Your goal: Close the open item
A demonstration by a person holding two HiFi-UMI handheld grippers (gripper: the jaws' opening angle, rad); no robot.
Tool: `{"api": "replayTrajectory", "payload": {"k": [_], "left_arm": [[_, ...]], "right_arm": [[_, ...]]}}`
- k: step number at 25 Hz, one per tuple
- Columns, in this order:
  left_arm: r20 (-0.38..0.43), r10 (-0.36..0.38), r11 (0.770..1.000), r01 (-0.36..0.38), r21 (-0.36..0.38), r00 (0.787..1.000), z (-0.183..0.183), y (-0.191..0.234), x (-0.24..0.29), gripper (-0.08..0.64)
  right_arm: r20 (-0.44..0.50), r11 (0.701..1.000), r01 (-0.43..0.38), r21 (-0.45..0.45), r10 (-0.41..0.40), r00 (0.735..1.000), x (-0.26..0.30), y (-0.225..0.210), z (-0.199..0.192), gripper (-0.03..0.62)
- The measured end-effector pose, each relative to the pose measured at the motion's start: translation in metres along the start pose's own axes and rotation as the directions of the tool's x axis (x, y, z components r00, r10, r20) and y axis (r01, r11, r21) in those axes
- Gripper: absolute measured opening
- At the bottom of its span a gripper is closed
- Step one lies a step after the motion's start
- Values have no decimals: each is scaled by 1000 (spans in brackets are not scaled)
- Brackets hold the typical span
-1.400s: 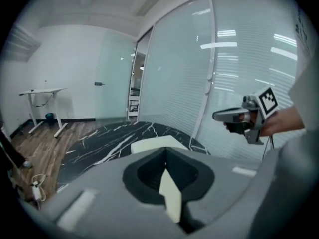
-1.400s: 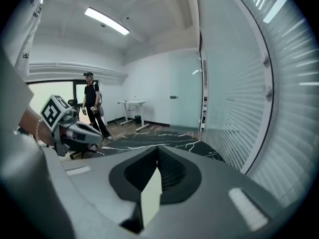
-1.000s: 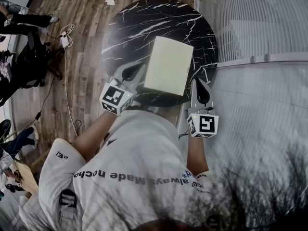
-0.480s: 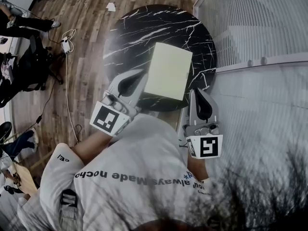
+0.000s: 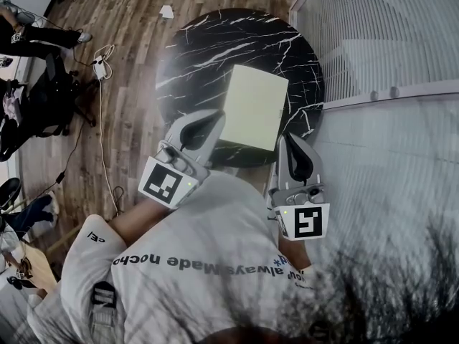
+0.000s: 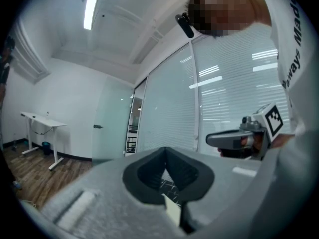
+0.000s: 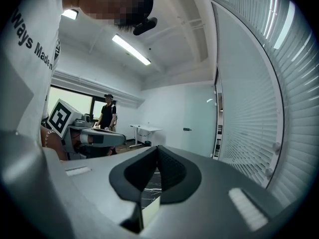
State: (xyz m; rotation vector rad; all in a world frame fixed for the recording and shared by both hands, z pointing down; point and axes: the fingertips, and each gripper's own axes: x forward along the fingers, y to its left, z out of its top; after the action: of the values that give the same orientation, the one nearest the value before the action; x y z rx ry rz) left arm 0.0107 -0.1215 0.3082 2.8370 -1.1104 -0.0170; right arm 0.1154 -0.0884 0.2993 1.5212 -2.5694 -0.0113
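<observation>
Head view: pale yellow item point(image 5: 252, 106), flat and rectangular, lies on the round black marble tabletop point(image 5: 215, 49) toward the near edge. It reads as one flat slab, probably a book or folder, and looks already shut; no raised cover shows. Left claw point(image 5: 213, 115) sits just beside its near-left corner, right claw point(image 5: 292, 138) just beside its near-right corner. Neither clearly touches it. Likely light and fairly stiff, with a thin cover that would flex; the marble looks slick, so it may slide if pushed. Best hold is on a free cover edge, other claw pinning the slab. Around: wood floor point(image 5: 129, 84), cables point(image 5: 100, 56), blinds point(image 5: 373, 34).

Left gripper view: left claw point(image 6: 166, 149) closed, tips meeting, nothing between them. A sliver of the item point(image 6: 173, 210) and marble point(image 6: 167, 185) show through the gap below. Right gripper point(image 6: 234, 141) opposite; white desk point(image 6: 42, 126) and glass partition point(image 6: 164, 108) behind.

Right gripper view: right claw point(image 7: 158, 147) closed and empty too; item edge point(image 7: 151, 208) below. A person point(image 7: 107, 113) stands at the back, by a desk point(image 7: 144, 129).
</observation>
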Motion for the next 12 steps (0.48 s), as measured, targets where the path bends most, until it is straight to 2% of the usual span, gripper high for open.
{"api": "replayTrajectory", "payload": {"k": [12], "left_arm": [[-22,-7,1000,7,-4,1000,-9,6,-5,3]], "right_arm": [[-12,1000,0,1,0,1000,6,4,-4,2]]}}
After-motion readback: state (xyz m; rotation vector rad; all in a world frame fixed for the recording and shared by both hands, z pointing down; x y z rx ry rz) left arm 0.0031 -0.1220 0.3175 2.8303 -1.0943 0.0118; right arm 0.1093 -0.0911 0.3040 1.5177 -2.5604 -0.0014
